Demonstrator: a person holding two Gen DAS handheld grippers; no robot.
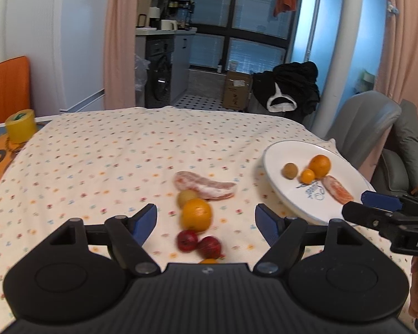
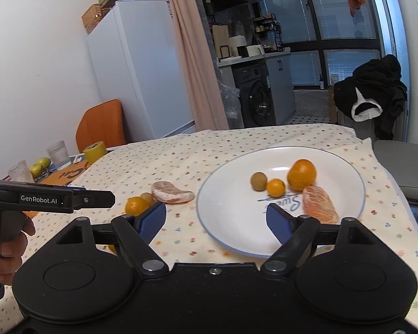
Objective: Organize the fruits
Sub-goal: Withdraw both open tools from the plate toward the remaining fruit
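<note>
Both tools gape wide and empty: left tool over fruit, right tool over plate.

— How is the tabletop laid out?

— A plate is set toward the right side. On it, a large orange is placed farthest back, with a small orange just left of it and a round fruit left again; a peeled segment is laid nearest the front.

— And off the plate?

— Left of it, a row is formed on the cloth: a peeled piece at the back, then a small round fruit, an orange and two small fruits nearest the front. A tape roll is seen at the far left edge.
</note>
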